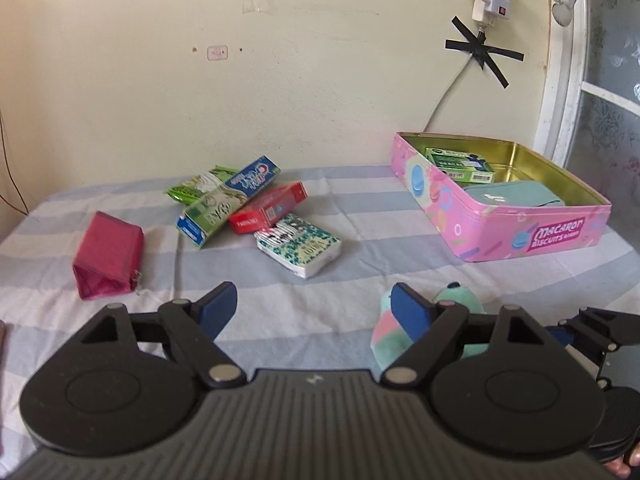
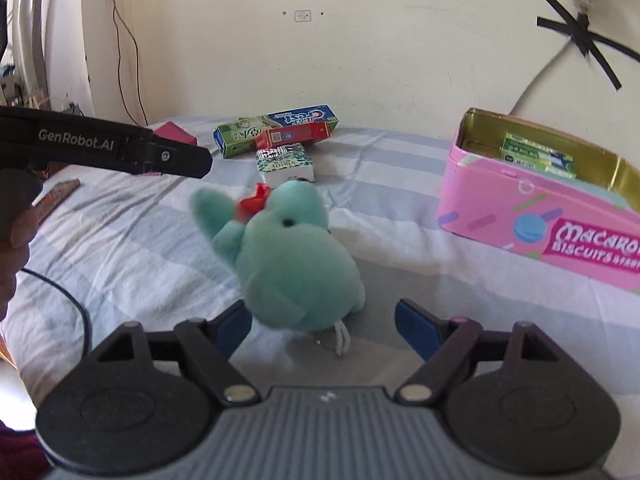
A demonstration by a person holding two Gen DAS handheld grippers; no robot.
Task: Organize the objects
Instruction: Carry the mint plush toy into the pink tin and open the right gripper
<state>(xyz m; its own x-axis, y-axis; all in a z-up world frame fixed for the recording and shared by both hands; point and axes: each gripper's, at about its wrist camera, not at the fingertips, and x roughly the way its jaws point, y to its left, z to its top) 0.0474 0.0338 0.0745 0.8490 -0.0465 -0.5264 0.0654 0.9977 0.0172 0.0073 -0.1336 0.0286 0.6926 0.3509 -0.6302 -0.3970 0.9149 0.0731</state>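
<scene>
Left claw point(image 1: 310, 308) released, nothing in it, over the striped bed sheet point(image 1: 360, 216). Red pouch point(image 1: 108, 256) far left, carton pile point(image 1: 256, 208) mid. Right claw point(image 2: 322, 326) released; teal plush point(image 2: 292, 256) lies on the sheet, touching its left pad. Pink tin point(image 1: 520, 228) right.

"Macaron Biscuits" on pink tin point(image 1: 520, 236)
</scene>
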